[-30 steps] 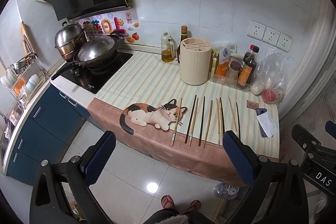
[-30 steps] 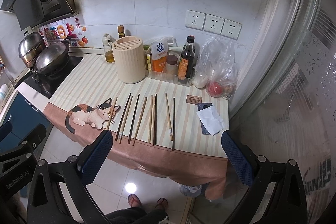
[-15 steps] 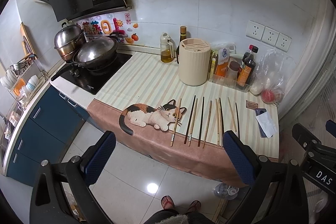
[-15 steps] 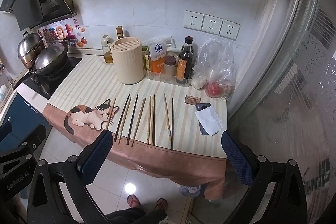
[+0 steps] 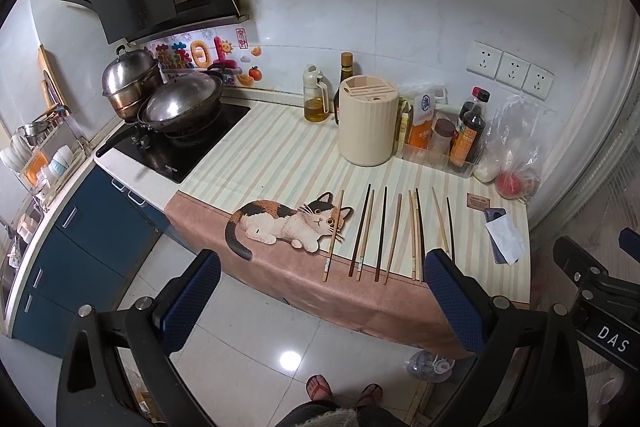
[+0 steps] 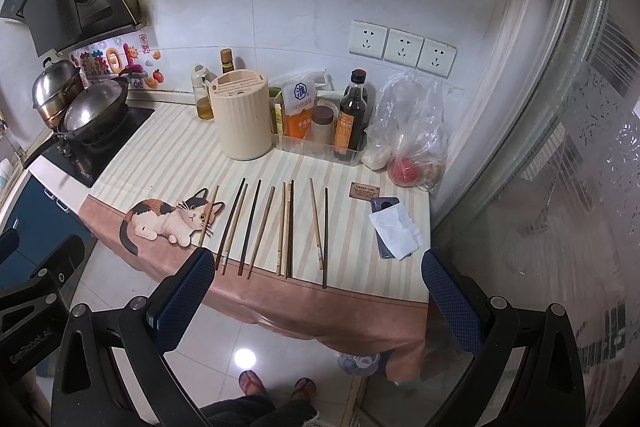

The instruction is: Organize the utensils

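Left wrist view: the left gripper [image 5: 322, 301] was held above the floor, short of the counter, jaws wide apart and empty. The chopsticks [image 5: 394, 233] lay side by side on the striped mat [image 5: 272, 155], near its front edge, with the cream utensil holder [image 5: 367, 121] standing behind them.

Right wrist view: the right gripper [image 6: 318, 303] was likewise spread and empty. The chopsticks [image 6: 272, 227] lay in a row between the cat print [image 6: 168, 221] and a folded paper [image 6: 396, 233].

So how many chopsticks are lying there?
10 chopsticks on the striped mat: one over the cat picture, nine right of it; the tight middle trio may hide another.
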A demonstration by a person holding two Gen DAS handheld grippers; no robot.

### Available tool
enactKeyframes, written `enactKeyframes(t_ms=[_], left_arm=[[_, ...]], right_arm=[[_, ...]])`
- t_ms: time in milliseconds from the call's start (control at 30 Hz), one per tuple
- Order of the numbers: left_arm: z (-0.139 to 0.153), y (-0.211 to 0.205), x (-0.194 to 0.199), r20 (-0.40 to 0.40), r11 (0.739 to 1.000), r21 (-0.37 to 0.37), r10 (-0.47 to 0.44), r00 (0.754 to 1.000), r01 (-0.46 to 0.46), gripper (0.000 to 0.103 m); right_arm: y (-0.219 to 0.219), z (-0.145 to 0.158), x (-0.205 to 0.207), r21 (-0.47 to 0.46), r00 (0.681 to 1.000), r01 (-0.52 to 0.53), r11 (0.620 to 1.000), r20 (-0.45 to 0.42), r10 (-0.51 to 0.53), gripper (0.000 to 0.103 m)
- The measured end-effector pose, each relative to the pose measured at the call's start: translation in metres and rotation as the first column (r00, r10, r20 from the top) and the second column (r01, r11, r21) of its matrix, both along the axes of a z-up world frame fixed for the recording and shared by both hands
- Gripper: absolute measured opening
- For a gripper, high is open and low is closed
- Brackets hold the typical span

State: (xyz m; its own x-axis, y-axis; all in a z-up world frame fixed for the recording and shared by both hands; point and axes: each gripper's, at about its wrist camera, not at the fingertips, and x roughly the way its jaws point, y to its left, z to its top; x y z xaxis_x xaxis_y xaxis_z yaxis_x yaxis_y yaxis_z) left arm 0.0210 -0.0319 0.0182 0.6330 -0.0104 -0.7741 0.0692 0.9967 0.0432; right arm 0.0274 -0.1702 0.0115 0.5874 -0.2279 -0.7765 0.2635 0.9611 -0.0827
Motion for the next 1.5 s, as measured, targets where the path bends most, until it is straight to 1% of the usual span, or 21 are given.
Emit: enactKeyframes(t_ms=[633,700,767,833,933,967,1033,1100,1167,1233,1267,1300,1367,1400,1433,1500], left_arm=[[0.000,-0.003,0.000,0.008,1.000,0.000,-0.001,1.000,0.001,0.103],[0.000,-0.004,0.002,0.024,1.000,0.008,0.003,1.000,-0.004,0.103],[0.000,-0.009,0.007,0.068,0.999,0.034,0.012,0.998,-0.015,0.103],[0.000,-0.015,0.014,0.108,0.997,0.066,0.027,0.994,-0.034,0.103],[-0.009,-0.017,0.030,0.134,0.994,0.087,0.053,0.990,-0.065,0.103],[-0.013,-0.018,0.037,0.141,0.992,0.094,0.065,0.988,-0.079,0.103],[-0.025,-0.017,0.047,0.150,0.987,0.118,0.087,0.985,-0.105,0.103],[-0.042,-0.015,0.060,0.146,0.982,0.138,0.108,0.983,-0.129,0.103],[-0.064,-0.011,0.076,0.118,0.977,0.161,0.125,0.985,-0.143,0.103],[-0.088,-0.007,0.093,0.071,0.971,0.185,0.138,0.988,-0.149,0.103],[-0.098,-0.005,0.100,0.049,0.970,0.192,0.143,0.989,-0.149,0.103],[-0.112,-0.002,0.111,0.022,0.969,0.198,0.147,0.989,-0.148,0.103],[-0.138,0.003,0.129,-0.033,0.968,0.207,0.154,0.988,-0.144,0.103],[-0.153,0.006,0.143,-0.072,0.969,0.207,0.153,0.986,-0.135,0.103],[-0.166,0.009,0.152,-0.104,0.971,0.204,0.150,0.983,-0.127,0.103],[-0.192,0.013,0.174,-0.178,0.976,0.189,0.141,0.974,-0.107,0.103]], right_arm=[[-0.004,0.003,0.000,-0.007,1.000,0.001,1.000,0.006,-0.001,0.103],[-0.006,0.004,0.000,-0.001,1.000,0.004,1.000,0.013,-0.004,0.103],[-0.012,0.005,0.002,0.006,1.000,0.013,1.000,0.027,-0.013,0.103],[-0.019,0.004,0.003,0.021,0.997,0.019,1.000,0.075,-0.021,0.103],[-0.031,-0.004,0.013,0.015,0.991,0.029,0.999,0.132,-0.031,0.103],[-0.033,-0.008,0.016,0.011,0.990,0.039,0.999,0.134,-0.040,0.103],[-0.042,-0.021,0.027,0.032,0.989,0.049,0.998,0.138,-0.053,0.103],[-0.055,-0.039,0.040,0.081,0.991,0.049,0.996,0.119,-0.058,0.103],[-0.061,-0.058,0.051,0.117,0.993,0.046,0.992,0.099,-0.057,0.093],[-0.068,-0.083,0.068,0.148,0.998,0.042,0.988,0.049,-0.050,0.066],[-0.071,-0.095,0.075,0.164,0.999,0.038,0.986,0.030,-0.044,0.060],[-0.073,-0.108,0.083,0.177,0.999,0.039,0.984,0.000,-0.040,0.050],[-0.076,-0.137,0.099,0.216,0.998,0.038,0.976,-0.054,-0.027,0.041],[-0.077,-0.152,0.107,0.228,0.997,0.037,0.973,-0.079,-0.020,0.034],[-0.076,-0.164,0.112,0.234,0.995,0.037,0.972,-0.103,-0.013,0.031],[-0.076,-0.188,0.128,0.251,0.991,0.040,0.967,-0.137,-0.006,0.030]])
